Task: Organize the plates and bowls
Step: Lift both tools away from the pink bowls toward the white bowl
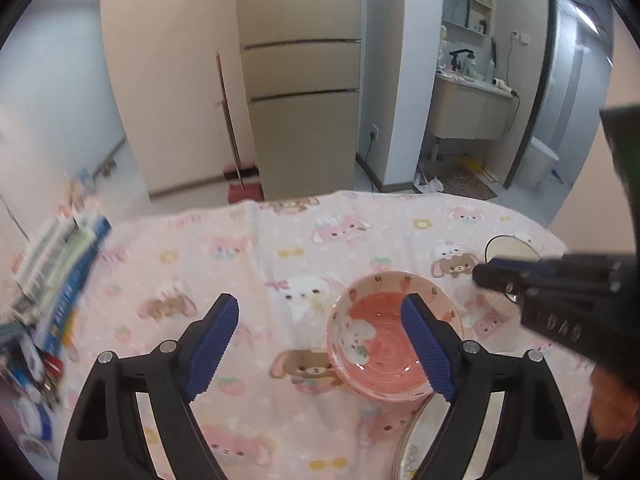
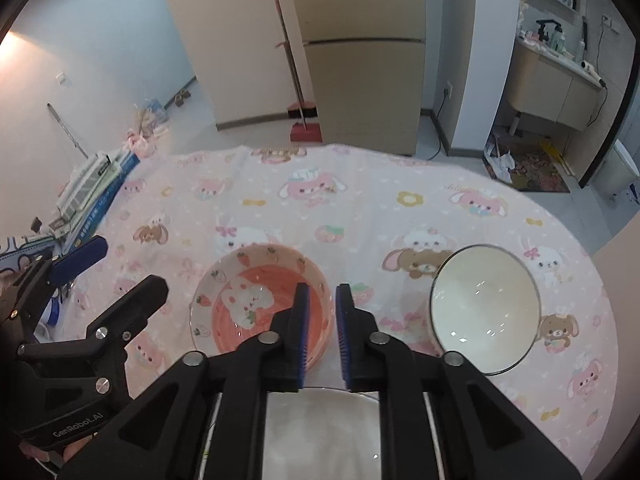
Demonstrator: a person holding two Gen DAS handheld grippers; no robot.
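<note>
Item: we hold the left gripper with fingers spread beside the pink bowl, ready to straddle its rim; the right gripper, fingers nearly together and empty, waits above a white plate on the bench.

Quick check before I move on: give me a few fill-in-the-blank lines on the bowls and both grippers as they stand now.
1. The bowl with the rabbit picture is ____ inside.
2. The left gripper has its jaws ____.
3. The white bowl sits to the ____ of the rabbit bowl in the right wrist view.
4. The right gripper hangs over a white ____.

Missing words: pink; open; right; plate
</note>
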